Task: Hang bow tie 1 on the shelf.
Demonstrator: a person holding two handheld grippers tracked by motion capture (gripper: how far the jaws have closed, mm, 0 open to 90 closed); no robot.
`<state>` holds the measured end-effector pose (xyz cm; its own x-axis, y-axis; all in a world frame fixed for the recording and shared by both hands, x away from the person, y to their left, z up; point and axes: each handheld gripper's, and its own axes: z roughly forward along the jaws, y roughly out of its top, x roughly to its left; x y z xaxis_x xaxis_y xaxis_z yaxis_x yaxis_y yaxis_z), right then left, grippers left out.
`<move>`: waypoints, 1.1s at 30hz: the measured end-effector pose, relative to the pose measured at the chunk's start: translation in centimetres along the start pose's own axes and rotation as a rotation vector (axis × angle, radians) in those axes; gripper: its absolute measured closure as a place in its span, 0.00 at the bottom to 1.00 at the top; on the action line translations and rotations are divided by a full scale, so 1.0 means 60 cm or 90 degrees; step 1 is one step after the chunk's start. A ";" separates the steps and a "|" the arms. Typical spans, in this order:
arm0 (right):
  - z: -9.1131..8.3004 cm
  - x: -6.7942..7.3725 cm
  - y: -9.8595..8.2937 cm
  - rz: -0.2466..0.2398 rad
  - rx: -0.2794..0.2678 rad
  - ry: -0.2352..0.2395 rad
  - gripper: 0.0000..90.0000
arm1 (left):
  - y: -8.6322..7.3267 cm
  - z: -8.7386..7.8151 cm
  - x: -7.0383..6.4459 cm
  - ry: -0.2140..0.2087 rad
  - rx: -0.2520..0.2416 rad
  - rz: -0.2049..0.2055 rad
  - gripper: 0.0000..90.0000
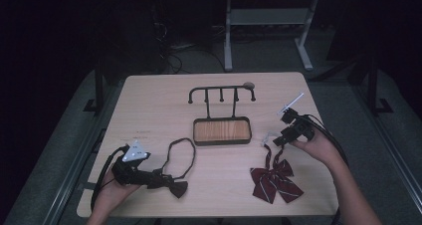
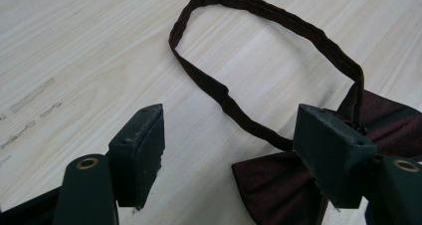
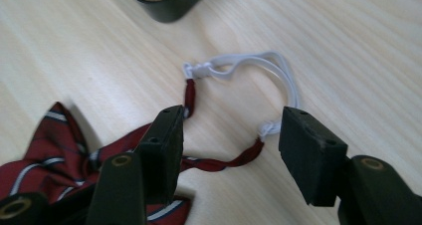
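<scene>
On a pale wooden worktop (image 1: 149, 110), both tongs gape wide: the left tongs (image 2: 229, 150) beside a dark maroon bow tie (image 1: 171, 185) near the front-left edge, the right tongs (image 3: 231, 145) over a red striped bow tie's (image 1: 273, 180) white elastic loop (image 3: 268, 68) front-right.

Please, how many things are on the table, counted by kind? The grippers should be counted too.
Bow ties: 2, a dark one and a red striped one
Hanger stand with wooden tray: 1
Grippers: 2, left gripper and right gripper, both with jaws open
Total: 5
</scene>
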<state>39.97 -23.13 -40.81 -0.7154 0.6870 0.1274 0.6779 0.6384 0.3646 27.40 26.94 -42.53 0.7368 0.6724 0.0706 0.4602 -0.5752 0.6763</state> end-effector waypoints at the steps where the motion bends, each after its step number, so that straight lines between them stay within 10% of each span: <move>1: 0.002 -0.002 0.000 0.004 0.003 -0.003 0.49 | 0.000 0.000 0.000 -0.001 -0.001 0.000 0.32; 33: 0.046 -0.018 0.009 0.049 0.099 -0.059 0.73 | 0.001 -0.001 -0.001 -0.003 -0.001 -0.004 0.32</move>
<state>41.55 -22.56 -43.31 -0.6464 0.7605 0.0610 0.7533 0.6236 0.2089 27.37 26.85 -42.45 0.7365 0.6735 0.0629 0.4639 -0.5706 0.6776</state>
